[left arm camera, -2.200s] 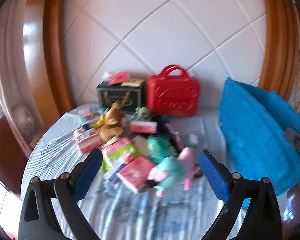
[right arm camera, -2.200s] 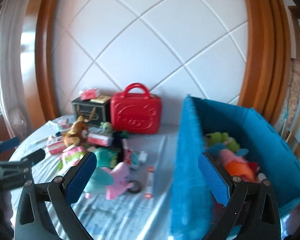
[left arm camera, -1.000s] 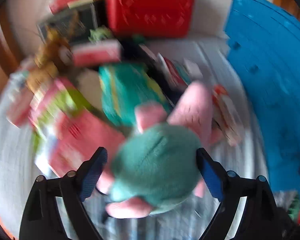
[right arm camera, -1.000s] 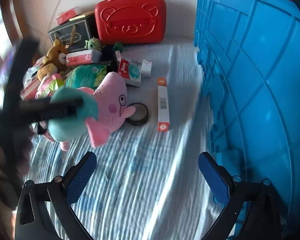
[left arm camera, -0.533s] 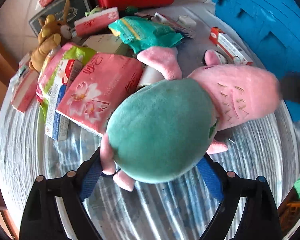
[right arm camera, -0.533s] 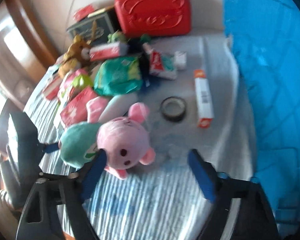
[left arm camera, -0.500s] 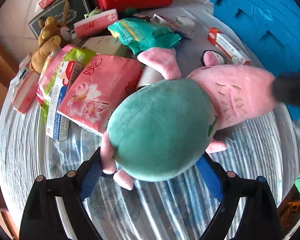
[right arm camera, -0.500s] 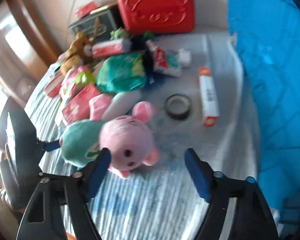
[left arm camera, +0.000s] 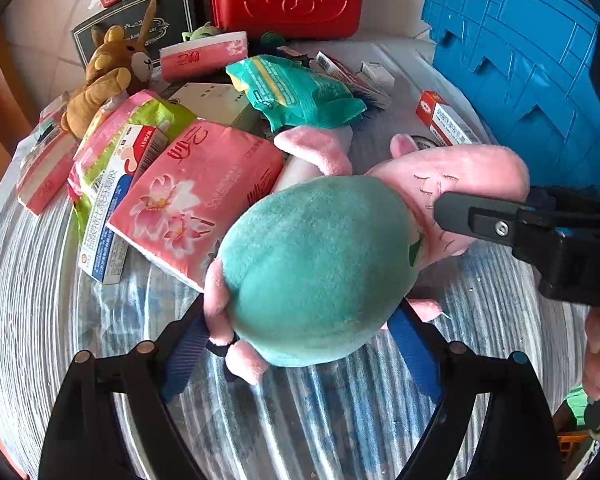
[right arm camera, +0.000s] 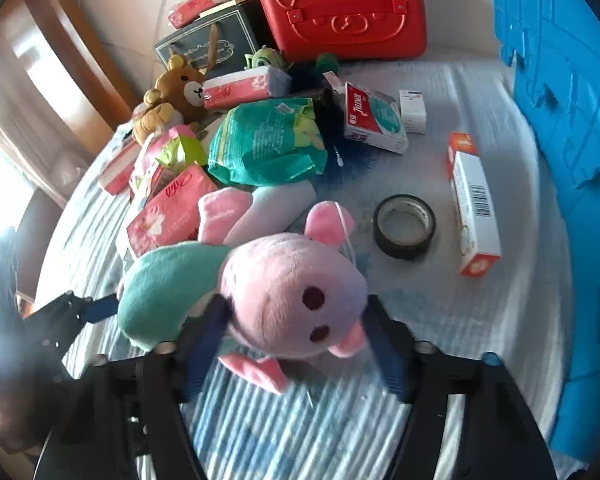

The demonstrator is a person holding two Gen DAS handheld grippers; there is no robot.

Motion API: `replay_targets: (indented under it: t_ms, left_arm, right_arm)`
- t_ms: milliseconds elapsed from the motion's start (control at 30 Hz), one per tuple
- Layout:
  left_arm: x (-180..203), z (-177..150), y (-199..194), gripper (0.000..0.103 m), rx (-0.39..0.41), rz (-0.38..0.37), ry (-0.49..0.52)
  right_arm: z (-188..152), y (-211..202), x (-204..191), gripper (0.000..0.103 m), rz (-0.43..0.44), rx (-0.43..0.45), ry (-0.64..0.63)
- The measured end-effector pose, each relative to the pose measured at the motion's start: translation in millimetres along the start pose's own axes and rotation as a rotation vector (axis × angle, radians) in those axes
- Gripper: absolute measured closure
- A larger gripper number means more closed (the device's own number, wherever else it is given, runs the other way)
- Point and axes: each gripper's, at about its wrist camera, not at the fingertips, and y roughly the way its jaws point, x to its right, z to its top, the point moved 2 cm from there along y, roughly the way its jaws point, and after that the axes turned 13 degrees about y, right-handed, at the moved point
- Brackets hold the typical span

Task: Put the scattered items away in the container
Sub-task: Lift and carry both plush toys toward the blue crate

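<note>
Pig plush in green dress, on striped cloth near pile's front edge, blue crate off to right. Two seconds back both my tools hovered wide apart above table; since then I dropped in. My left gripper now clamped on green body, my right gripper pinching pink head. Half second ago right pads not yet touching. Two-handed hold made; judge lift toward crate next. Tape roll, toothpaste box, tissue pack remain loose.
</note>
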Motion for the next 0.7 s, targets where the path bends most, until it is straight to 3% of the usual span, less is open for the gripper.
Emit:
replay_targets:
  t_ms: [233,467,700]
  left_arm:
    - [0.3,4.4,-17.9,0.038,0.056,0.029,-0.038]
    - [-0.2,29.5,-68.6,0.038,0.177,0.076,0.006]
    - [-3.5,62.9,-141.8,0.038,0.354,0.128,0.057]
  right_arm:
    - [-0.1,3.5,0.4,0.04,0.019,-0.001,0.004]
    - [17.9,-44.4,-11.5,0.042,0.065,0.112,-0.012]
    - [39.6,-117.8,-40.4,0.042,0.082,0.285,-0.06]
